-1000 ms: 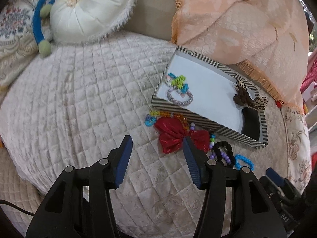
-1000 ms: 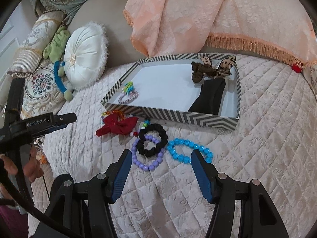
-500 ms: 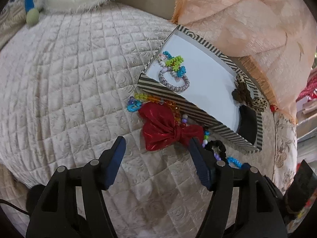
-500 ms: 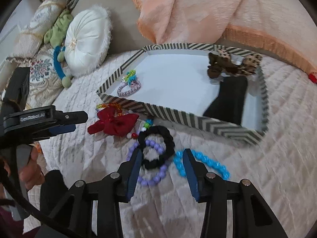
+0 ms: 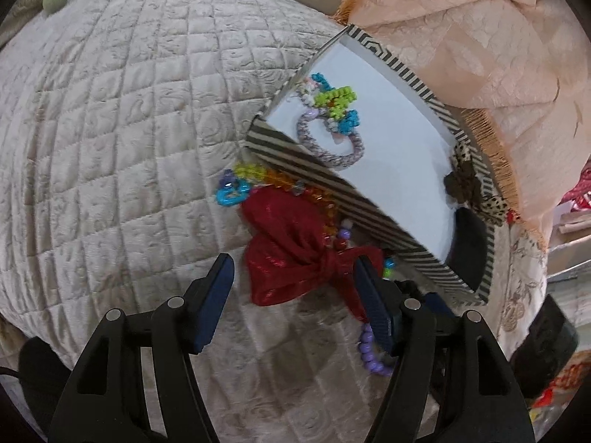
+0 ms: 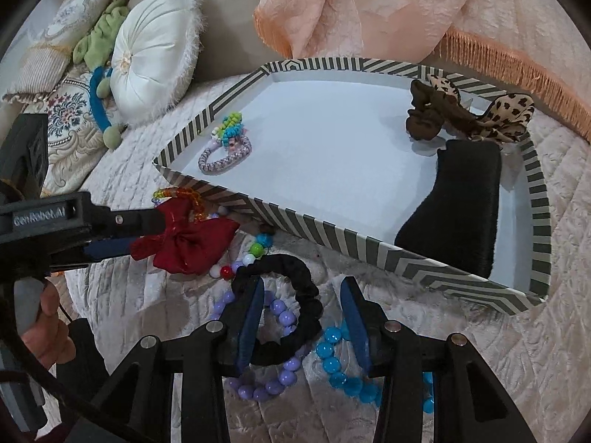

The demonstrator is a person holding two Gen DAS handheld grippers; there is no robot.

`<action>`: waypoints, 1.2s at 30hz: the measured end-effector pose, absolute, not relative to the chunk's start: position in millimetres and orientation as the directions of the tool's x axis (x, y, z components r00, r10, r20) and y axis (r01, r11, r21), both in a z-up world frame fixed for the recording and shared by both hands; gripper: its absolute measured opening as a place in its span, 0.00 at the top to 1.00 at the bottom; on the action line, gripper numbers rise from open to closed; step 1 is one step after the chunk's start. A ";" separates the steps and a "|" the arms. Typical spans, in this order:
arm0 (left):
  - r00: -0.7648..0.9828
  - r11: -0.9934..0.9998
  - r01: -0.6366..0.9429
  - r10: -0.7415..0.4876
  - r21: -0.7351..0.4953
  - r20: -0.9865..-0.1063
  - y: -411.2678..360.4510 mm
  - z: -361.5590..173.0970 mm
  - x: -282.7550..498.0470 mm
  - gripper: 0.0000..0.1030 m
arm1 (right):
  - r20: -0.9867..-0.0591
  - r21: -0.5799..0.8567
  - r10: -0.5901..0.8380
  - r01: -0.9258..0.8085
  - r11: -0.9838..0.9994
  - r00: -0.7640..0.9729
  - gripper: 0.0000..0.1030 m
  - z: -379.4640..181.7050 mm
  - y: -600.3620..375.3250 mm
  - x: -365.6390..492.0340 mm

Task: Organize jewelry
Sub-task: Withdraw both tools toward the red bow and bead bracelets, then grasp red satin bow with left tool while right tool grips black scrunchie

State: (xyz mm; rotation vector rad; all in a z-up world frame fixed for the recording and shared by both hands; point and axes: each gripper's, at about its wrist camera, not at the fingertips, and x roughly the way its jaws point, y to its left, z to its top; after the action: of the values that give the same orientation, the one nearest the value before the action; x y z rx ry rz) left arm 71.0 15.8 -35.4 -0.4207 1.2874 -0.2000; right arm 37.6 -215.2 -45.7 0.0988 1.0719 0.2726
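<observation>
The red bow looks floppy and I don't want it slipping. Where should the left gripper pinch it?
Probably the knot of the red bow, its narrowest, firmest part. Come from above on the open quilt side, since beads crowd the striped tray. The left gripper already straddles it, open.

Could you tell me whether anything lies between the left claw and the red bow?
Nothing visible does. The left claw is open, with the red bow lying directly between its fingertips on the quilted bedspread, outside the striped tray.
</observation>
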 end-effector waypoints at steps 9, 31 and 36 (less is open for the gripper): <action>0.259 0.907 -0.128 -0.360 -0.401 -0.896 1.0 -45.5 80.4 0.35 | -0.855 0.183 0.260 -0.208 0.961 0.449 0.67 -51.1 -208.2 41.4; 0.350 0.918 -0.002 -0.372 -0.398 -0.860 21.6 3.6 46.2 0.83 | -0.783 0.200 0.309 -0.252 0.947 0.539 0.93 7.7 -216.7 1.1; 0.397 0.931 0.035 -0.348 -0.364 -0.850 21.3 26.6 36.8 0.83 | -0.765 0.196 0.305 -0.245 0.949 0.567 0.93 24.6 -221.9 -7.7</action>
State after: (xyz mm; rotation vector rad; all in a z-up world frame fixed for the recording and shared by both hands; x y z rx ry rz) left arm 36.8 21.3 26.6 -0.3098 1.1416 -0.2472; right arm -7.7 -221.9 24.6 0.0709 0.9126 0.3231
